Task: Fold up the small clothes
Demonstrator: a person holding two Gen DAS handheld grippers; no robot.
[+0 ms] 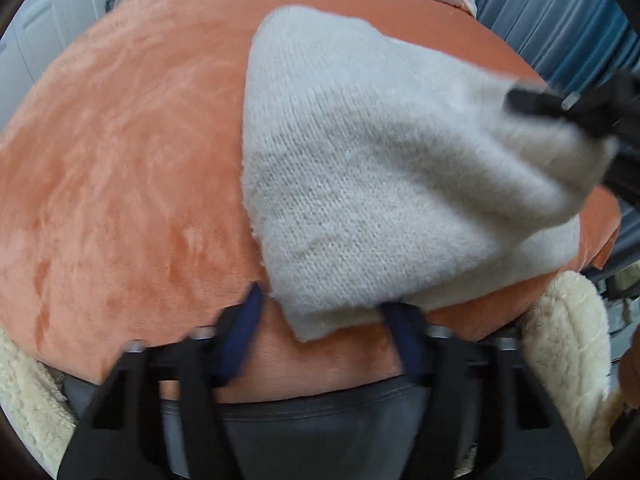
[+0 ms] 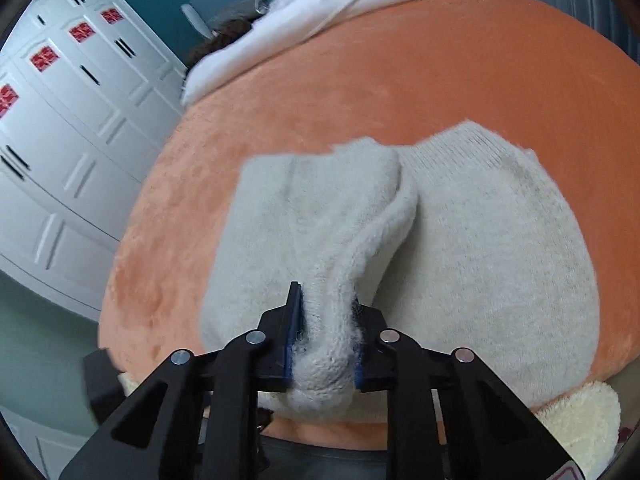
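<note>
A pale grey knitted garment (image 1: pixel 360 168) lies on an orange plush cover (image 1: pixel 120 160). In the left wrist view my left gripper (image 1: pixel 322 308) stands low over the garment's near corner. Its blue pads (image 1: pixel 240 332) are apart, with the corner lying loosely between them. My right gripper (image 1: pixel 560 100) comes in from the right edge and holds a lifted fold. The right wrist view shows the right gripper (image 2: pixel 326 304) shut on a bunched ridge of the garment (image 2: pixel 480 240), pulled up and towards the camera.
White bedding (image 2: pixel 320 20) lies across the far end of the orange cover (image 2: pixel 400 80). A white wardrobe (image 2: pixel 60 140) stands at the left. Cream fleece (image 1: pixel 560 340) borders the near edge, and blue curtains (image 1: pixel 560 12) hang at the right.
</note>
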